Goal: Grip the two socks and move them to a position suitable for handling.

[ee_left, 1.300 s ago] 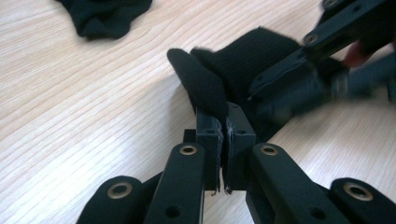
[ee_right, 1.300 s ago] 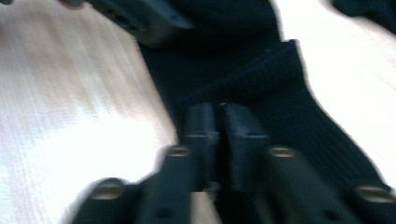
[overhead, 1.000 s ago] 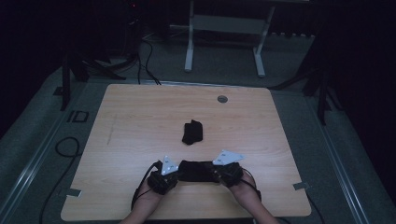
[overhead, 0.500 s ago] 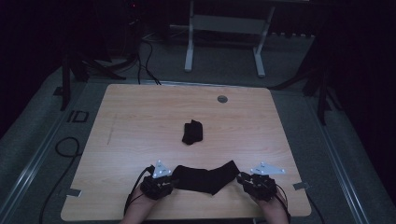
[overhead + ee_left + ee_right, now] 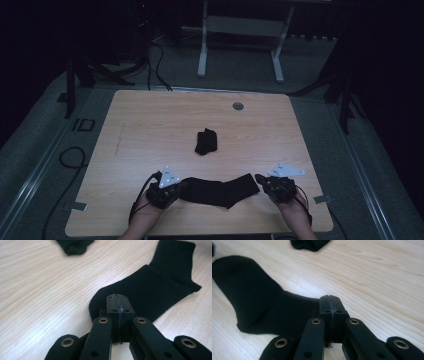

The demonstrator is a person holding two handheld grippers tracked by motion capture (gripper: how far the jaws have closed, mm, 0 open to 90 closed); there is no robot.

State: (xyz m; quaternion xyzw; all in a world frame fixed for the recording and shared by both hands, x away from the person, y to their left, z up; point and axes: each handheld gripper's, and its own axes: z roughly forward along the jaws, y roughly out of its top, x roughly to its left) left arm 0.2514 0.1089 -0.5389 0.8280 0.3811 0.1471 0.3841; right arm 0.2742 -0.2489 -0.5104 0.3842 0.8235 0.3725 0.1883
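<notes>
While both jaw pairs pinch shut on the sock (image 5: pixel 220 190) at the table's (image 5: pixel 150 125) six o'clock, left gripper (image 5: pixel 176 186) apparently at the toe, right gripper (image 5: pixel 260 179) at the cuff, we keep tension even.

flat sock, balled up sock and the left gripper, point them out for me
flat sock (image 5: pixel 220 191), high view, middle of the foot
balled up sock (image 5: pixel 206 141), high view, centre of the bundle
left gripper (image 5: pixel 117 305), left gripper view, seam where its closed jaws meet

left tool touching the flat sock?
Touching. In the left gripper view the left tool has its jaws shut on the toe end of the flat sock, fabric running right under the tips.
</notes>
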